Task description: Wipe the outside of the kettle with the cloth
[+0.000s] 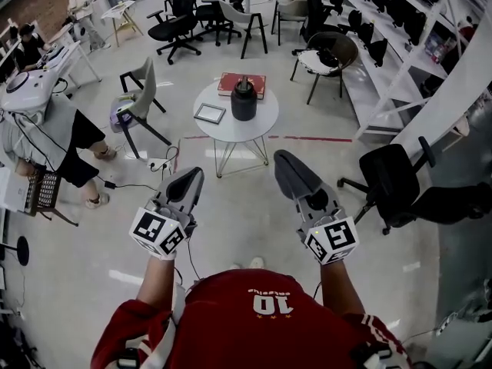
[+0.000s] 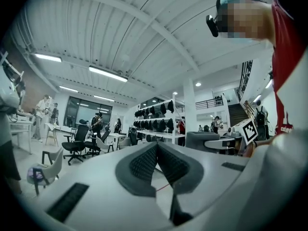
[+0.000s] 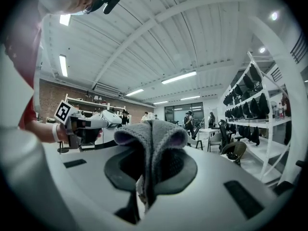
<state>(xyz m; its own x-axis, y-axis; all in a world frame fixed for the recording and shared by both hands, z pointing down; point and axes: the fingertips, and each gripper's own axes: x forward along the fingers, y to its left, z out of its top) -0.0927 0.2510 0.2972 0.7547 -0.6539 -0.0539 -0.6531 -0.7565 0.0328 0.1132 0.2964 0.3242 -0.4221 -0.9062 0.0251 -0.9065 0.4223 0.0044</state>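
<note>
A black kettle [image 1: 244, 99] stands on a small round white table [image 1: 261, 122], well ahead of both grippers. My right gripper [image 1: 286, 162] is shut on a grey cloth [image 1: 297, 177] that drapes over its jaws; in the right gripper view the cloth [image 3: 163, 137] is folded between the pads of that gripper [image 3: 147, 144]. My left gripper [image 1: 191, 177] is held level with it on the left, its jaws closed together with nothing between them [image 2: 157, 147]. Both are raised above the floor, short of the table.
A red box [image 1: 242, 84] and a small framed panel [image 1: 209, 113] share the table. A grey chair [image 1: 138, 98] stands to its left, a black office chair [image 1: 390, 180] at the right. A power strip with cables [image 1: 158, 162] lies on the floor. A person [image 1: 46, 141] stands at the left.
</note>
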